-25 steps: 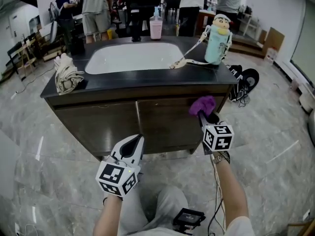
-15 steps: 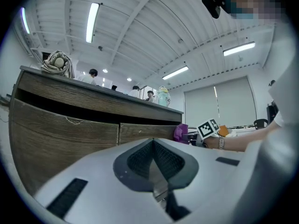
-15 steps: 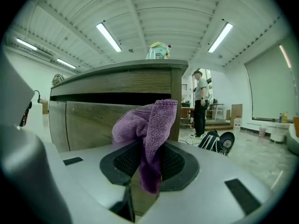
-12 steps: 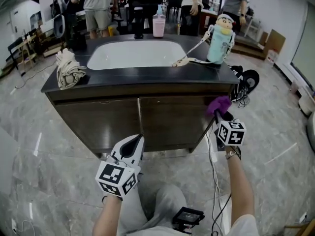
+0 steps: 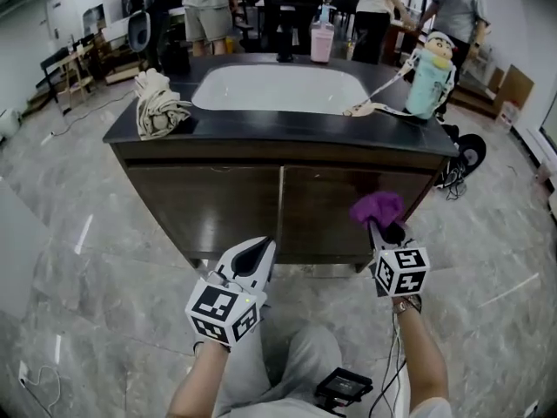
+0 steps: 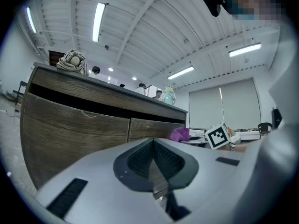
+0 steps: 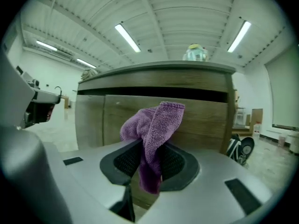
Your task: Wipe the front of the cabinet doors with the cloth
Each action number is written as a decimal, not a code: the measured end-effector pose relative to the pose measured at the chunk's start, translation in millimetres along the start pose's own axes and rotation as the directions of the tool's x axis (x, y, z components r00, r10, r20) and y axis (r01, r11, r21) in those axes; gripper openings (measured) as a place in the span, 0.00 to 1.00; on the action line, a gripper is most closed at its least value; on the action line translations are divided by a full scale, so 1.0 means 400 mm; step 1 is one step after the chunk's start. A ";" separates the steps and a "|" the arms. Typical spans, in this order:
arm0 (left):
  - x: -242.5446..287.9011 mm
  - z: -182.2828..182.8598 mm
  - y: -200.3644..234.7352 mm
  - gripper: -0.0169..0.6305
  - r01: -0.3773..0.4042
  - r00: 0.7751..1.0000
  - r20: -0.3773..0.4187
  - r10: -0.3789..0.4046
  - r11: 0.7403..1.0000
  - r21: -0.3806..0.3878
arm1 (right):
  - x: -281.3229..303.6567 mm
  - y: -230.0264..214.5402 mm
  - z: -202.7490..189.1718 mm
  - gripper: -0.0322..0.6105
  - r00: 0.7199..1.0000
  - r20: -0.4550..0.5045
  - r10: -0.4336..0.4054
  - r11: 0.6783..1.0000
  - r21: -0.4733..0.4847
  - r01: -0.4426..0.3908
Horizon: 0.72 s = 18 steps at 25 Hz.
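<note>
A right hand-held gripper (image 7: 149, 162) is clenched on a purple terry cloth (image 7: 152, 125), whose looped pile bunches above the ribbed black jaw pads. The cloth is raised close in front of the right one of 2 dark wood-grain cabinet doors (image 5: 339, 207); whether it touches the door cannot be told. The left hand-held gripper (image 6: 154, 160) hangs lower, its jaws pressed together on nothing, near the left door. Each gripper carries a cube of black-and-white square markers. Above the doors, a dark worktop (image 5: 261, 127) surrounds a white rectangular basin (image 5: 278, 90). On it stand a pale green bottle (image 5: 432, 77) shaped like a cartoon figure, a pink lidded cup (image 5: 322, 42) and a cream knotted fabric bundle (image 5: 159, 103). The floor (image 5: 104, 259) is glossy grey marble.
</note>
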State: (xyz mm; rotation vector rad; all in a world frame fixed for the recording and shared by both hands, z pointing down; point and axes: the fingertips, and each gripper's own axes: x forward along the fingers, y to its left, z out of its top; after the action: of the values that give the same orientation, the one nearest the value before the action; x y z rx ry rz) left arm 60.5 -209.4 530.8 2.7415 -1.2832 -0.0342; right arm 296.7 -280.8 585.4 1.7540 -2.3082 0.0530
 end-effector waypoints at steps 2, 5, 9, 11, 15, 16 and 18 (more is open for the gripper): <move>-0.004 -0.005 0.004 0.03 -0.009 1.000 -0.006 0.009 1.000 0.005 | 0.017 0.129 0.006 0.21 0.994 0.003 0.107 0.994 -0.018 -0.107; -0.007 -0.016 0.010 0.03 -0.020 1.000 -0.016 0.020 1.000 0.017 | 0.045 0.283 0.009 0.21 0.974 0.005 0.228 0.973 -0.036 -0.228; -0.011 -0.044 0.006 0.03 -0.025 0.999 -0.031 0.025 1.000 0.000 | 0.108 0.403 -0.006 0.21 0.954 -0.012 0.298 0.954 -0.001 -0.298; -0.014 -0.054 0.000 0.03 -0.028 0.999 -0.036 0.028 1.000 0.003 | 0.140 0.441 -0.017 0.21 0.951 -0.023 0.308 0.951 0.022 -0.308; -0.016 -0.056 -0.006 0.03 -0.029 0.999 -0.037 0.030 0.999 0.022 | 0.210 0.484 -0.030 0.21 0.952 -0.041 0.302 0.953 0.028 -0.301; -0.016 -0.058 -0.008 0.03 -0.026 0.999 -0.039 0.027 0.999 0.024 | 0.227 0.488 -0.034 0.21 0.954 -0.047 0.296 0.955 0.032 -0.295; -0.017 -0.060 -0.012 0.03 -0.022 0.999 -0.041 0.023 0.999 0.026 | 0.255 0.485 -0.044 0.21 0.958 -0.061 0.280 0.959 0.054 -0.277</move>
State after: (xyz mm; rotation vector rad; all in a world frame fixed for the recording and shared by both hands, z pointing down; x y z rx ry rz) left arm 61.4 -199.0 553.9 2.7334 -1.3125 0.0415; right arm 89.4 -320.3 646.8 1.4082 -2.5038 0.2117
